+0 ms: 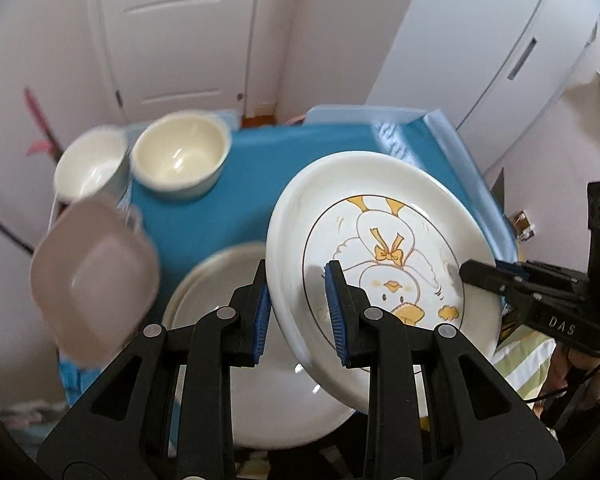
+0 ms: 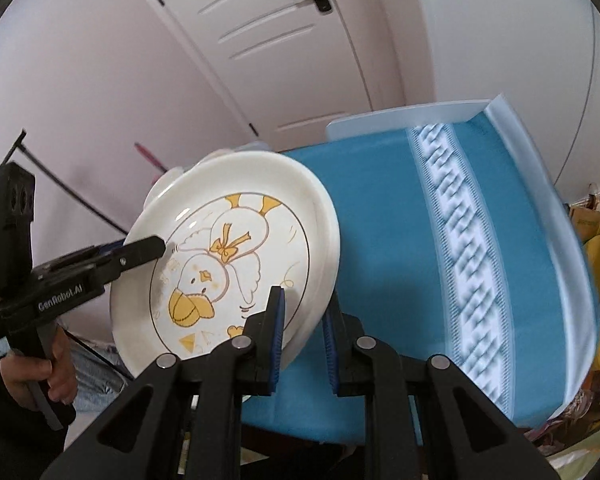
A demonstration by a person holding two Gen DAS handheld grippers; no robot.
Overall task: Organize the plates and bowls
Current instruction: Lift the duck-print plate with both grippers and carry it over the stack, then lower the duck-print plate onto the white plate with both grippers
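Left wrist view: our left gripper (image 1: 298, 312) pinches the duck plate's (image 1: 384, 240) rim at seven o'clock; our right gripper (image 2: 302, 342) clamps the five o'clock rim. Plate hangs tilted, airborne above the plain plate (image 1: 220, 280) on the blue mat (image 1: 260, 160). Bowls (image 1: 178, 156) sit toward eleven o'clock, nearer our left gripper.

The left gripper (image 1: 298, 314) was black, with blue ribbed pads (image 1: 262, 322) and silver rivets. The right gripper (image 2: 302, 338) matched, marked "DAS".
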